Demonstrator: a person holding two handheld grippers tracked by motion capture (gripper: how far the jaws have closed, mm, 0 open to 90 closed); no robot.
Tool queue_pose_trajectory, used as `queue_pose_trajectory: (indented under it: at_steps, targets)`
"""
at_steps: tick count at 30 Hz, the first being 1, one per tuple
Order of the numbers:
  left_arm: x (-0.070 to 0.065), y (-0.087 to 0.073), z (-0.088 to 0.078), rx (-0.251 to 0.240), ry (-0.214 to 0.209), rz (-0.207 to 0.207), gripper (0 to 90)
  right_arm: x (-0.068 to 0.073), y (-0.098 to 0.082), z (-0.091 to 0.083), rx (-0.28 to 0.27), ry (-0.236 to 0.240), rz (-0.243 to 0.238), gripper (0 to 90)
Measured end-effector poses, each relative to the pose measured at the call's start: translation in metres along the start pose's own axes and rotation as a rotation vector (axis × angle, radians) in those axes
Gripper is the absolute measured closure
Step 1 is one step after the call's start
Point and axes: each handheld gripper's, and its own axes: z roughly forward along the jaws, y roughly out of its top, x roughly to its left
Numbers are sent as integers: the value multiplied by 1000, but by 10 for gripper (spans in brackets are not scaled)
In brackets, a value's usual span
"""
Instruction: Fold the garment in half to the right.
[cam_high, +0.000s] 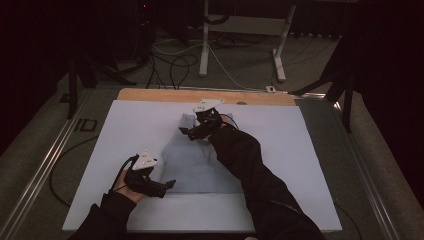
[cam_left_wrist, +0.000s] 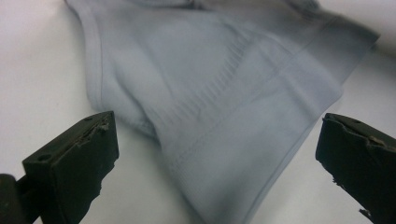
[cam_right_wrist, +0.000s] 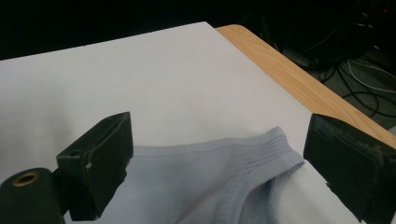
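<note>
The person's dark sleeves (cam_high: 260, 190) reach over the white board (cam_high: 300, 150), where a pale blue garment (cam_high: 192, 160) lies flat at centre. The left gripper (cam_high: 167, 185) gapes just off its near corner; the right gripper (cam_high: 187, 132) stands released over its far edge. A wooden table edge (cam_high: 150, 94) and floor cables (cam_high: 175, 65) lie beyond.

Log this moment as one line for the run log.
left gripper: open, at garment's near left corner | right gripper: open, at far strap | pale blue garment: flat on white board, ungrasped
</note>
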Motion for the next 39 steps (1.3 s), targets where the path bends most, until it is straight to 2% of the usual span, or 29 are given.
queue_pose_trajectory:
  at_steps: [3,5,10,15,16,19,22,24,26,30,34,39]
  targets:
    - [1,-3,5,43,21,-20,6,0,0,4,9,3,-2,82]
    - [1,-5,7,59,11,-19,38,-1,-1,7,14,6,1,82]
    - [2,-11,16,140,-2,-19,84,-4,-3,12,31,5,5,82]
    - [2,-14,19,158,-9,-24,197,-5,-6,17,44,4,10,82]
    - [1,-14,21,176,10,0,221,-5,-6,18,47,4,7,82]
    - [2,-16,27,197,3,-20,278,-5,-7,20,50,3,13,82]
    - [1,-16,28,206,3,-12,313,-6,-7,21,56,4,3,82]
    - [-1,-15,28,213,1,-4,369,-7,-7,22,56,3,5,82]
    - [-5,-15,27,220,12,27,412,-7,-7,24,60,2,10,82]
    - [-12,-11,27,241,24,44,527,-8,-7,27,72,0,7,82]
    - [-16,-9,27,256,-7,55,681,-8,-8,30,77,3,11,82]
    - [-16,-7,28,268,-34,42,813,-11,-6,34,81,6,5,82]
